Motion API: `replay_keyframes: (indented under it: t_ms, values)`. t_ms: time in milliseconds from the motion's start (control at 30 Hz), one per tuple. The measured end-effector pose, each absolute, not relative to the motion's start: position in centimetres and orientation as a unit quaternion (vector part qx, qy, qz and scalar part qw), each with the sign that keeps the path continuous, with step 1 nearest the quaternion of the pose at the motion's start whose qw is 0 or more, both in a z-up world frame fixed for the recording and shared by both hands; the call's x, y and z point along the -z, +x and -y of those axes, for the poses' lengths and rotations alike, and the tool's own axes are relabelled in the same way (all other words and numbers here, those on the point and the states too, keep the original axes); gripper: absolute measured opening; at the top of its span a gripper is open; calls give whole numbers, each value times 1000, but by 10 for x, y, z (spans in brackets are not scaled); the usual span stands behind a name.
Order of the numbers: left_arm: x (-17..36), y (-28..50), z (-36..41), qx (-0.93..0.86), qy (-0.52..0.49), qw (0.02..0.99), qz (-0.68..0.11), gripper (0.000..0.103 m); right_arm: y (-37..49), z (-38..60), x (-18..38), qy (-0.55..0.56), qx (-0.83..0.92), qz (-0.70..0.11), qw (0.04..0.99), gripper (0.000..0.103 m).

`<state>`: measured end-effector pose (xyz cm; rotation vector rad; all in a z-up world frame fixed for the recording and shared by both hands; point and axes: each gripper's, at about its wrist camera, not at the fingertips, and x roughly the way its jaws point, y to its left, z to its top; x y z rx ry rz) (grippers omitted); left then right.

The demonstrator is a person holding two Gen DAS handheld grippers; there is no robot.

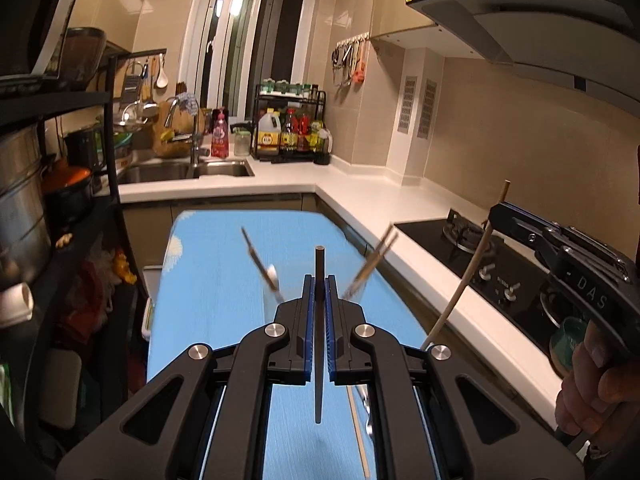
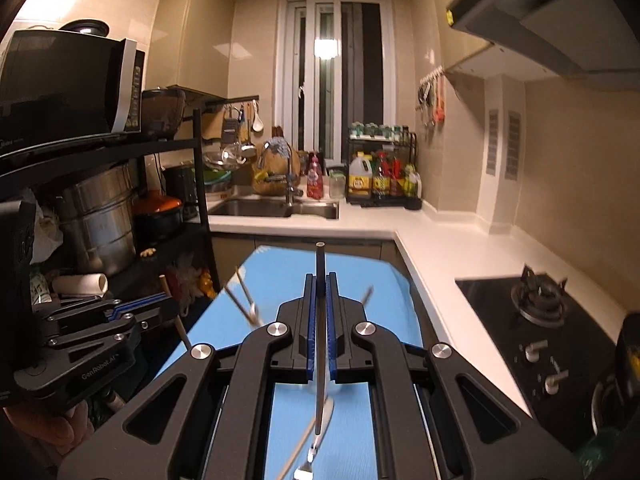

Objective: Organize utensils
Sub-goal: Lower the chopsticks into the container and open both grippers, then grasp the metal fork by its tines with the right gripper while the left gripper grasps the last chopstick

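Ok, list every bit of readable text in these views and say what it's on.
"DAS": body of the right gripper, possibly cut off.
"GenRobot.AI": body of the left gripper.
Too small or blurred to read: bottle labels, microwave badge, yellow sticker on the hood.

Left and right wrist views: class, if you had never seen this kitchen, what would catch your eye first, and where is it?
First, the bright blue board filling the middle of the narrow kitchen, between the dark shelf rack and the white counter. Next, each gripper is clamped on a thin upright utensil: the left gripper on a dark stick, the right gripper on a fork with its tines down.
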<state>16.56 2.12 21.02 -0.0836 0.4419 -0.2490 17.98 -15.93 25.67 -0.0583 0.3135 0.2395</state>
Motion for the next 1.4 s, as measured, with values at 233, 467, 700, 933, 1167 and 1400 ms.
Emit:
replay_keyframes:
  t_ms: [233,467,700,933,1167,1400]
  values:
    - [-269,217,-30,119,-52,977,-171,5,234,133,-301,-47,-127,-110,985,5]
    - [-283,267,-31,108,-61,980,-157,5,288,124,-288,-55,-116,-122,984,5]
    - [-237,312,-20,93,-37,965,-240,5,321,115,-243,-75,-119,-196,970,7]
    - [-236,295,-22,120,-44,966,-224,17,293,135,-243,-52,-113,-187,975,21]
    - [-223,237,-29,119,-51,971,-203,17,218,165,-231,-8,-101,-160,982,21]
    - [-149,160,-21,91,-48,974,-204,17,151,180,-165,34,-114,-176,977,21]
